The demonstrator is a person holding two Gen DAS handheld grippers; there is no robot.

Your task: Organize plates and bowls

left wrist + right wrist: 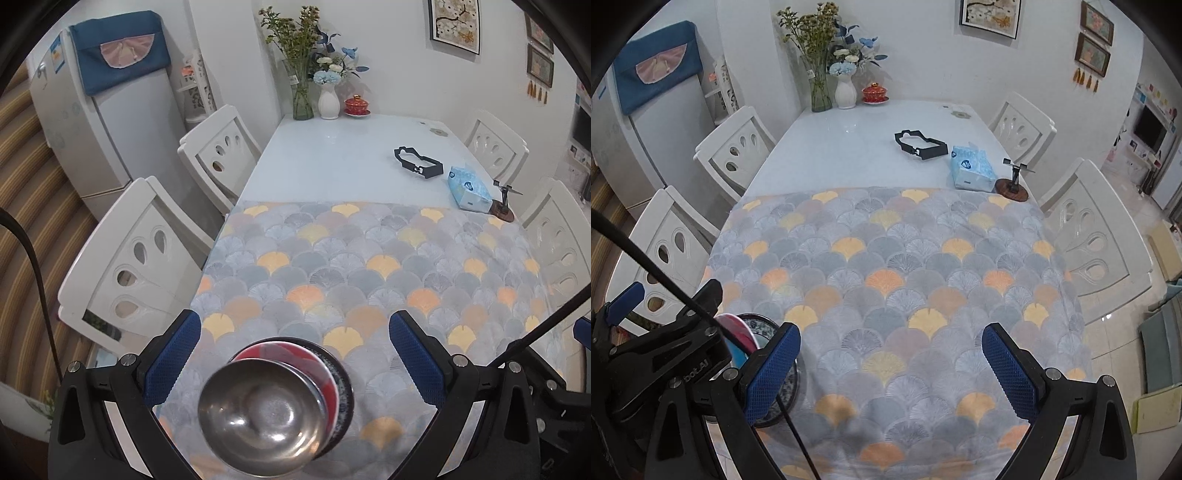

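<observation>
Room: white-walled dining corner, with a long glossy white table (pixel 857 144) ringed by white cut-out chairs (pixel 735 155); the near half lies under a fan-patterned grey, blue and orange cloth (pixel 905 280).

Far end, 12 o'clock: glass vase of flowers (pixel 820 88), white vase (pixel 846 94) and red lidded cup (pixel 874 93).

Mid table, 1 o'clock: black plastic frame (pixel 921 144), blue tissue pack (pixel 971 168) and a small stand on a round wooden base (pixel 1012 186).

Stack: a shiny stainless-steel bowl (pixel 258 417) sits on a red-rimmed dish (pixel 317 373), which sits on a dark blue-and-white patterned plate (pixel 345 391), at 6 o'clock in the left wrist view and on the cloth near the table's front edge. From the right wrist view, only slivers show at 8 o'clock.

Left tongs (pixel 295 360): spread wide, blue pads either side of the stack, touching nothing as far as I can see.

Right tongs (pixel 892 373): equally wide open, empty, over bare cloth.

Handling, steel bowl: probably light, stiff, smooth and slippery; likely to skate on the glazed dish. Best pinched across the thin rim, one pad inside and one outside.

Handling, dish and plate: apparently ceramic, so heavier, rigid and chip-prone; grip the exposed rim at 3 o'clock and lift level.

Caution: the loose cloth may drag with anything slid across it.
</observation>
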